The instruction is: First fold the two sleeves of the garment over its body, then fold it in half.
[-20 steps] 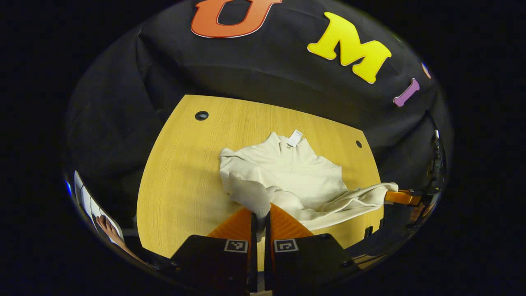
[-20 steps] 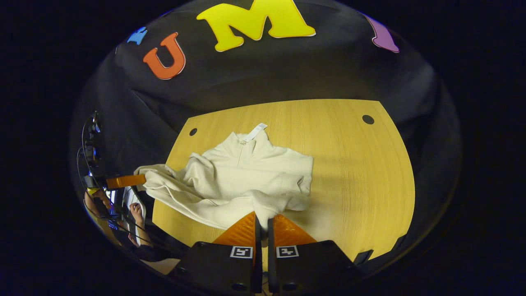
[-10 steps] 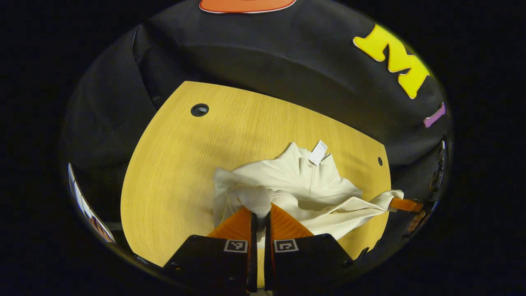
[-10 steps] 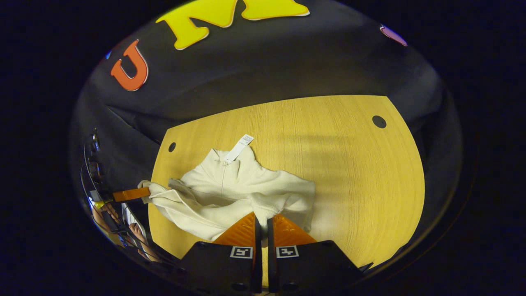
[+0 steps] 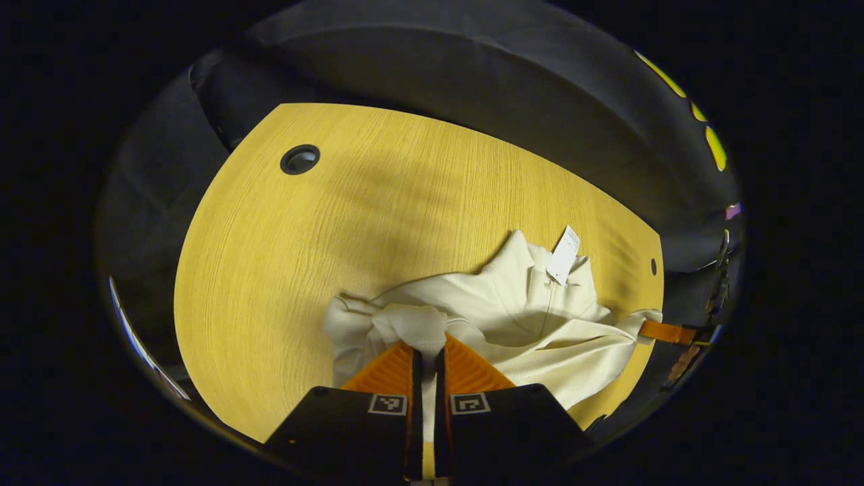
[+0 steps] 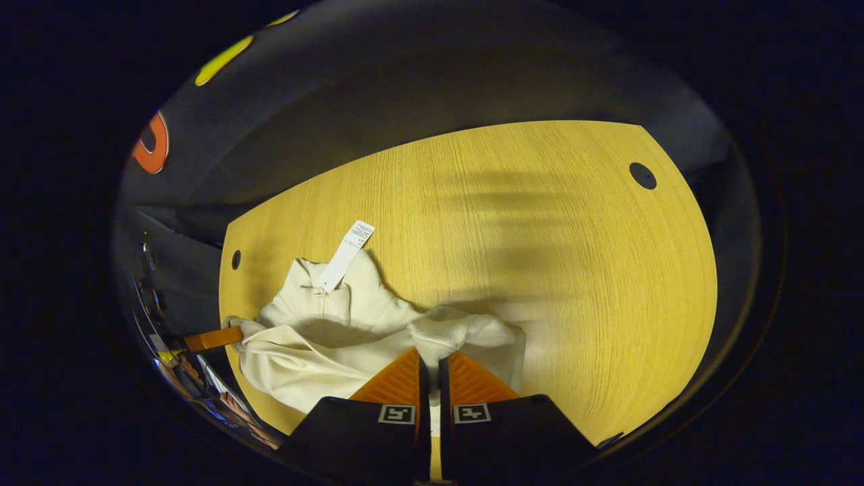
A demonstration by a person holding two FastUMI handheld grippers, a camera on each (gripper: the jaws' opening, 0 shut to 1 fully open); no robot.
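A cream zip-neck sweater (image 5: pixel 533 317) lies bunched on the yellow wooden table (image 5: pixel 290 243), with a white tag (image 5: pixel 563 246) at its collar. My left gripper (image 5: pixel 427 345) is shut on a bunched corner of its lower edge, lifted over the body. In the same view, my right gripper (image 5: pixel 665 332) holds the other corner at the far right. In the right gripper view, my right gripper (image 6: pixel 430 354) is shut on a fold of the sweater (image 6: pixel 317 337), and the left gripper (image 6: pixel 212 339) grips the cloth at the left. The tag (image 6: pixel 346 246) points away from me.
Round cable holes sit near the table's far corners (image 5: pixel 300 159) (image 6: pixel 642 175). Bare tabletop (image 6: pixel 553 243) stretches beyond the collar and to the sides. Black cloth wall rises behind the table.
Both grippers have carried the sweater's lower edge forward toward the collar, and the visible body has shortened. Both views now look more steeply down at the table.
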